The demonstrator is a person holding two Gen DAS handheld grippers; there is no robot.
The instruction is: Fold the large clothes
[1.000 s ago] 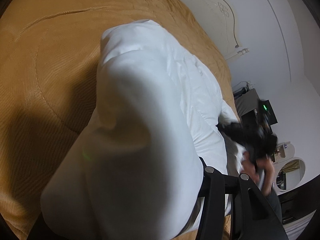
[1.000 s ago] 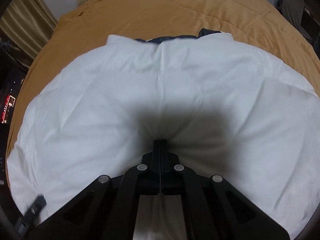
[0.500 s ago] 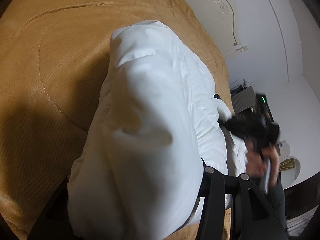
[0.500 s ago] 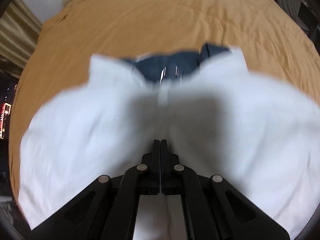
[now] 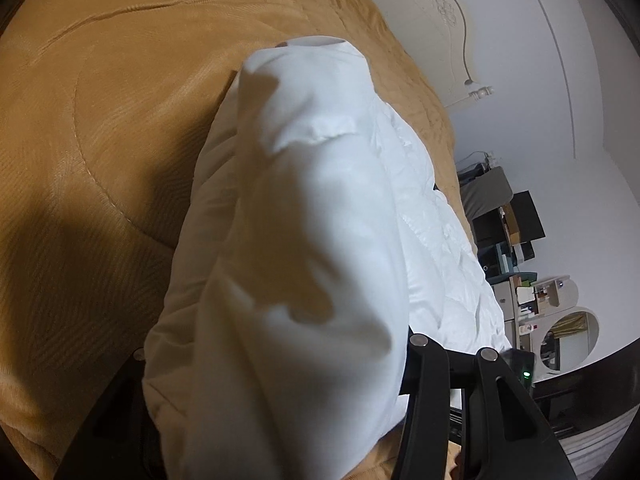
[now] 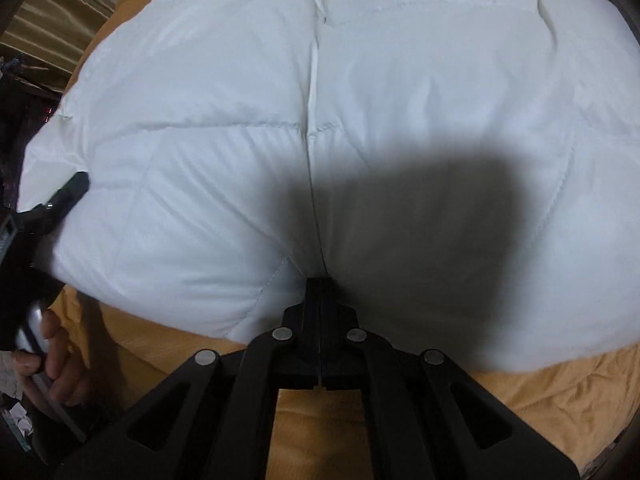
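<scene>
White jacket point(image 5: 304, 248) hides the left tool's point(image 5: 276, 360) fingertips

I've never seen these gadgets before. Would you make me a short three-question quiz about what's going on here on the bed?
1. True or false: the right gripper has its jaws wide apart.
2. What colour is the bedspread under the white padded jacket?
3. The left gripper holds: A) a pillow B) a fold of the jacket C) nothing.

Key: 1 false, its jaws are closed at the jacket's edge; 2 mustard yellow; 3 B.
</scene>
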